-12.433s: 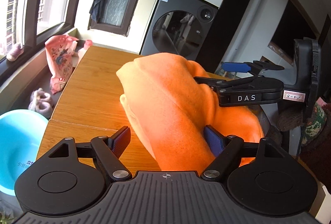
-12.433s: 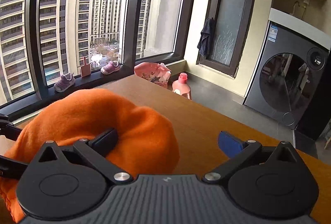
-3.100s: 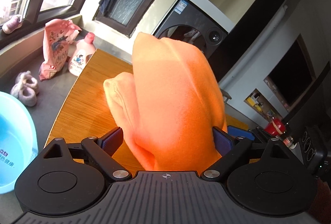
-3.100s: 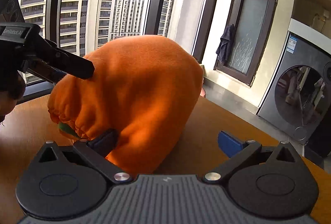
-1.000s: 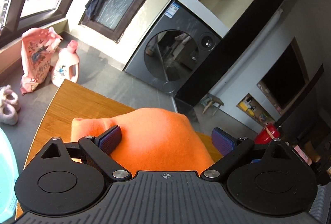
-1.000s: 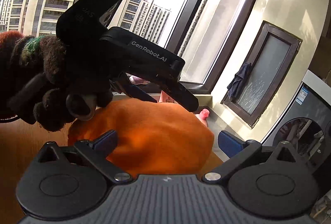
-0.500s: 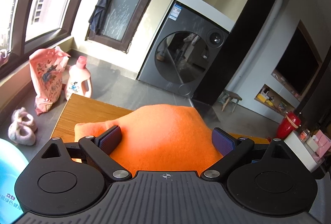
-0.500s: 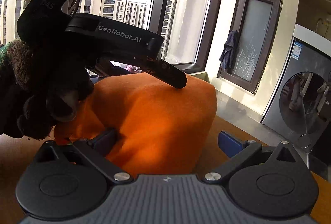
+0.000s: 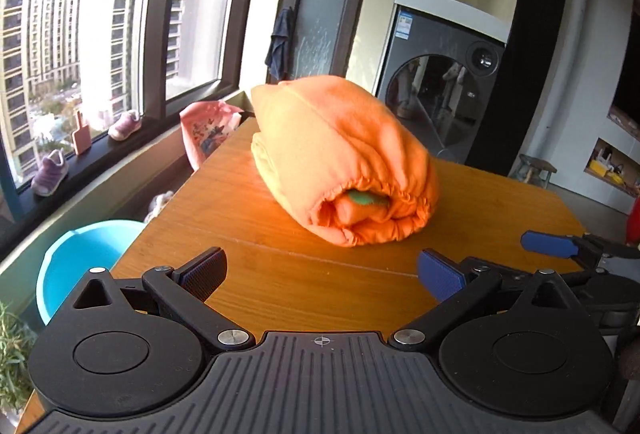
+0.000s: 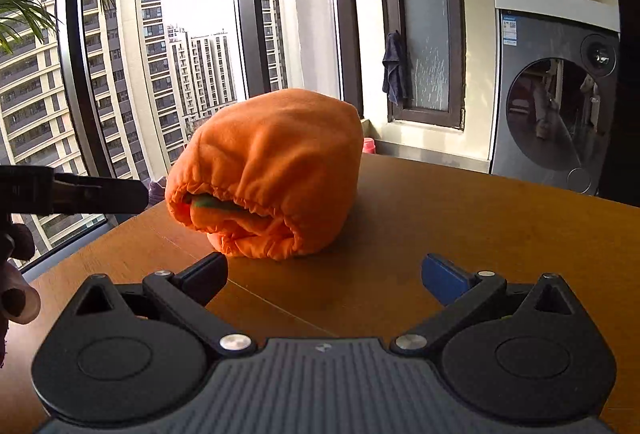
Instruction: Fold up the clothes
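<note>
Room: laundry corner with tall windows, a grey washing machine [image 9: 444, 101] against the far wall, and a blue basin [image 9: 76, 262] on the floor beside the wooden worktop [image 9: 280, 274].
Garment: an orange fleece garment [image 9: 344, 161] sits on the worktop as a compact, rounded bundle, its gathered elastic hem facing the cameras with a bit of green showing inside the opening.
Left hand-held gripper [image 9: 320, 270]: fingers spread wide, nothing between them; it hangs above bare worktop just short of the bundle, touching neither.
Right hand-held gripper [image 10: 324, 272]: likewise spread wide and empty, near the hem end of the bundle but apart from it.
Side view of the pair: the left tool's arm shows at the left edge of the right wrist view, level with the bundle and clear of it.
Step in hand: by my reading the garment already lies folded or rolled up, with both tools off it; that fits a finished fold.
Next move: if more clothes wait, none is in view; if the bundle needs tidying, the loose hem end is where a pinch would go.
</note>
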A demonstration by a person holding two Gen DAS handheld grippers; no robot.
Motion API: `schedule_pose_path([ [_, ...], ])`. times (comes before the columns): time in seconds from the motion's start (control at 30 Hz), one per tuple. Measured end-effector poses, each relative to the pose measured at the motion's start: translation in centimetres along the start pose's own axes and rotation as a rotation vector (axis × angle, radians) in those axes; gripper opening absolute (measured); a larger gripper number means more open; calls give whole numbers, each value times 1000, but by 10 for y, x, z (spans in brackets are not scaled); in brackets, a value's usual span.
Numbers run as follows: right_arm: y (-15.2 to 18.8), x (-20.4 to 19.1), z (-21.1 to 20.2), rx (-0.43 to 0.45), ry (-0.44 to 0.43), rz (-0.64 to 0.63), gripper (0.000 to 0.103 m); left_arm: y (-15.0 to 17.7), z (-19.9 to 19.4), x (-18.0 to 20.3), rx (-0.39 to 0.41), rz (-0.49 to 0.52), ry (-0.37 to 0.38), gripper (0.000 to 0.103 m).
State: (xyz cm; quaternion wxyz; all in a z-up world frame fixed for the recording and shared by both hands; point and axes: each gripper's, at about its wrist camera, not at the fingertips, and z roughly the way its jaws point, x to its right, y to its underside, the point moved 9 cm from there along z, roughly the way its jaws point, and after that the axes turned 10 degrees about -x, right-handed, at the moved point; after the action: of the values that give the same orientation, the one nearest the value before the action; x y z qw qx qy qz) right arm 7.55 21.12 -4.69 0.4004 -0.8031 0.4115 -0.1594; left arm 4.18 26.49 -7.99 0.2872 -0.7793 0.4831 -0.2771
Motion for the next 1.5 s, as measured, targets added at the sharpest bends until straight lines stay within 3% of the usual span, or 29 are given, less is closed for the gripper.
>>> schedule_pose_path([
  [0.1,11,9,-10,-28,41,20,103,35,-2,7,-52,-6,-69,103],
  [0.17,20,15,-12,-58,49,44,103,40,2,2,-105,-41,-91,103],
  [0.43,23,35,1,-133,3,171,103,39,3,-4,-104,-44,-149,103],
  [1.5,26,35,1,-146,25,136,103,38,9,-1,-119,-20,-172,103],
])
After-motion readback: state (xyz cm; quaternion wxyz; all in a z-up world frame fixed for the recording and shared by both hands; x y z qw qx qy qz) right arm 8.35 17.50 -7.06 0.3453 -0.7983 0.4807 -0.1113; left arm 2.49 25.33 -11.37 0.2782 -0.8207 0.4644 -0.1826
